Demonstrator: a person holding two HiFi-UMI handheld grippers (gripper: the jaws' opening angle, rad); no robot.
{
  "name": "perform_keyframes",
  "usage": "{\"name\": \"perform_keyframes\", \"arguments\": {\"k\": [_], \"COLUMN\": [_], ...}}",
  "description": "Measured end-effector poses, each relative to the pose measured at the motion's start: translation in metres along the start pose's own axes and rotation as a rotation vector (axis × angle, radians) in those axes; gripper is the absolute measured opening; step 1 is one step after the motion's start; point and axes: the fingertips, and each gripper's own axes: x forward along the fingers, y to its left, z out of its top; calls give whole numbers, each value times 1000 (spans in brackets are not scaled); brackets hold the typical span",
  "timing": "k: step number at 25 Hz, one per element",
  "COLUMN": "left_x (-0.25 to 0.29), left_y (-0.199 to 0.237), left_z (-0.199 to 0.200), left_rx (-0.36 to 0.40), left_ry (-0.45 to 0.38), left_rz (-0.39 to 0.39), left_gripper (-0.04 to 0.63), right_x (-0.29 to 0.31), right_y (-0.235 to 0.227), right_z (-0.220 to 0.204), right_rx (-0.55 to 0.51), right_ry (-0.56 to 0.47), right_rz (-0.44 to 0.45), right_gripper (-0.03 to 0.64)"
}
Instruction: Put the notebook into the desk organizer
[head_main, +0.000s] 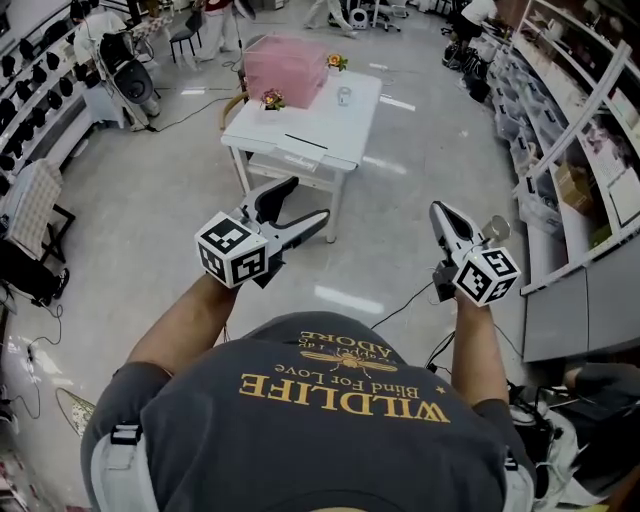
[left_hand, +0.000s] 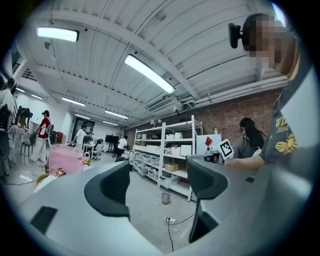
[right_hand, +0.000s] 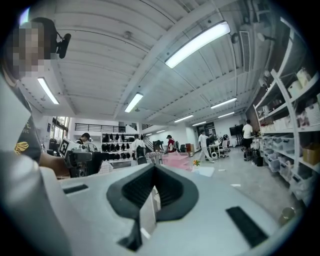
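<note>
The person's dark grey T-shirt (head_main: 340, 400) reads "WILDLIFE" and "Blind For Love". The left gripper (head_main: 305, 203) has its jaws spread, nothing between them; the right gripper (head_main: 438, 210) has them pressed together, empty.

Left gripper (head_main: 308, 200): grey jaws, black pads, cube with black-and-white square markers. Right gripper (head_main: 438, 210): the same. Ahead of the claws: table (head_main: 335, 125) white, organizer (head_main: 285, 68) translucent pink. Floor (head_main: 150, 200) pale grey. Behind: shirt (head_main: 300, 450) dark grey, gold lettering.

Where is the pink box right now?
In the head view, the pink box stands on the far left part of the white table, upper centre of frame, a small flower ornament at its near corner.
</note>
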Motion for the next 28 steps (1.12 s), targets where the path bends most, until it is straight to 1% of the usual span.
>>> {"name": "perform_keyframes", "arguments": {"k": [3, 7, 12, 16, 20, 24, 28], "left_x": [5, 16, 36, 61, 91, 119, 141], "left_y": [2, 15, 47, 93, 158, 221, 281], "left_z": [0, -2, -9, -12, -13, 5, 20], "left_rx": [5, -2, -26, -29, -15, -6, 5], "left_ry": [0, -3, -2, -16, -13, -5, -13], "left_rz": [4, -6, -47, -97, -151, -208, -247], "left_gripper": [360, 360, 359, 359, 357, 357, 357], "right_x": [3, 16, 44, 83, 140, 200, 253], "right_y": [-5, -14, -27, -45, -65, -84, -99], "right_z": [0, -3, -5, -6, -1, 16, 21], "right_rx": [1, 1, -3, -10, -26, -27, -27], "right_ry": [-1, 12, 29, 38, 34, 18, 19], "right_rz": [4, -9, -43, -88, -137, -180, -220], "right_gripper": [0, 0, 0, 0, 0, 0, 0]}}
